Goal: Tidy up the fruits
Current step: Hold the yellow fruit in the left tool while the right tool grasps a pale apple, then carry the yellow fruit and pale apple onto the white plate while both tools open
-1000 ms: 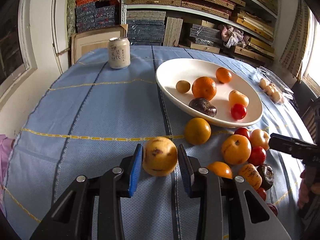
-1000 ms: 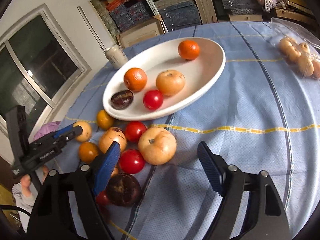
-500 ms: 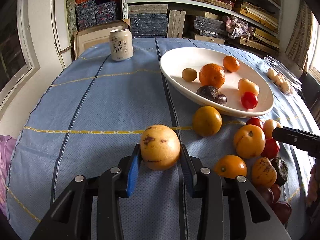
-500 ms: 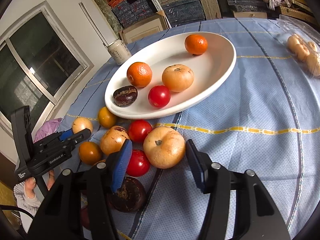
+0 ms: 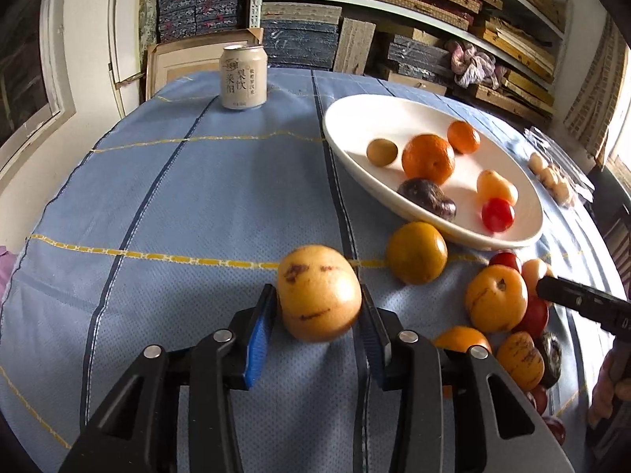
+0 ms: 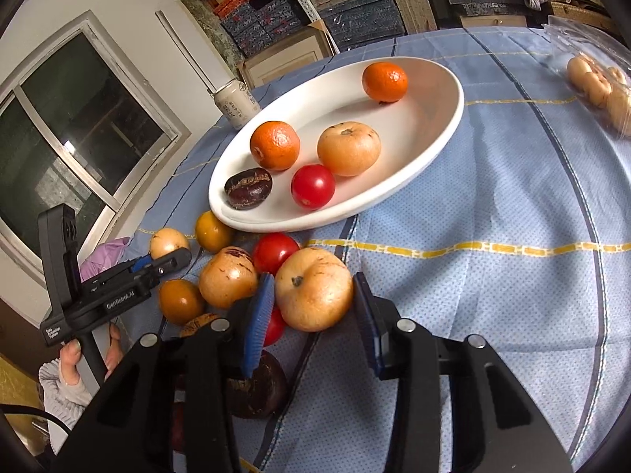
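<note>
Left gripper point(image 5: 318, 307): blue pads pinch a spotted yellow pear point(image 5: 318, 292), held just above the blue tablecloth point(image 5: 189, 205), near and left of the white oval dish point(image 5: 508, 238). Right gripper point(image 6: 313, 303): pads sit at either side of a peach-coloured persimmon point(image 6: 313, 288), which rests at the near edge of the loose fruit pile; whether they press it, cannot tell. Red tomato point(image 6: 275, 251) just behind the persimmon, touching. Dish holds two mandarins, a persimmon, a tomato, a dark passion fruit point(image 6: 248, 188) and a small brown fruit. Drink can point(image 5: 243, 77) stands far left, well apart.
</note>
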`<state>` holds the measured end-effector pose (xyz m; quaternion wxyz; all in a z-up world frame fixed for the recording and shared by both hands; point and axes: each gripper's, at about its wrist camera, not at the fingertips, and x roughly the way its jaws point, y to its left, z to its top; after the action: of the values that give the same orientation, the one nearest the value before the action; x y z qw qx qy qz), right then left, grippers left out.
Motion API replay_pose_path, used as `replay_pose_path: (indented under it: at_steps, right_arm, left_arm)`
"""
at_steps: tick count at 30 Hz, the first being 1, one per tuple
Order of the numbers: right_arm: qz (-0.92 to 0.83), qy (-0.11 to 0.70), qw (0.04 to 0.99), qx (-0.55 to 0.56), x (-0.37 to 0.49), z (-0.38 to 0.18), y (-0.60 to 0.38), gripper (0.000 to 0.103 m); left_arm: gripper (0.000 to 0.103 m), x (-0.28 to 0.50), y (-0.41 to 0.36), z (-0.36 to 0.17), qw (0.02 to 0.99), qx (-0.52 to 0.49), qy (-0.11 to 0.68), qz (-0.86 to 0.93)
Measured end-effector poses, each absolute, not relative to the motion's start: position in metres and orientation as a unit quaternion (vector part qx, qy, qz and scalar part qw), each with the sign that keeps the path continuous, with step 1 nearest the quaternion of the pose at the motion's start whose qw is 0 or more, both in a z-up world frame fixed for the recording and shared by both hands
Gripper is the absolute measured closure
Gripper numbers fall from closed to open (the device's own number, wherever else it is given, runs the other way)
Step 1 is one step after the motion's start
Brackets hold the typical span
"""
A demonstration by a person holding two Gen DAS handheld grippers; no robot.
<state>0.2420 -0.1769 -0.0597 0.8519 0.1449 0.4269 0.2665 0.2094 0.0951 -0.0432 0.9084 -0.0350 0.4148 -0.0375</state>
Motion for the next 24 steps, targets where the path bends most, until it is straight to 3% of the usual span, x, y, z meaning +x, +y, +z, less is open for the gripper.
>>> replay_pose_path:
  at_steps: [16, 24]
  right_arm:
    - [0.26, 0.401, 0.864, 0.159, 0.231, -0.049, -0.195, 0.064]
    - [0.255, 0.325, 0.897, 0.161, 0.223, 0.02, -0.214, 0.064]
  left_arm:
    - [0.063, 0.199, 0.107, -0.026, 0.918, -0.073, 0.387, -0.056]
    - [0.063, 0.222, 0.094, 0.017, 0.929, -0.068, 0.361, -0.046]
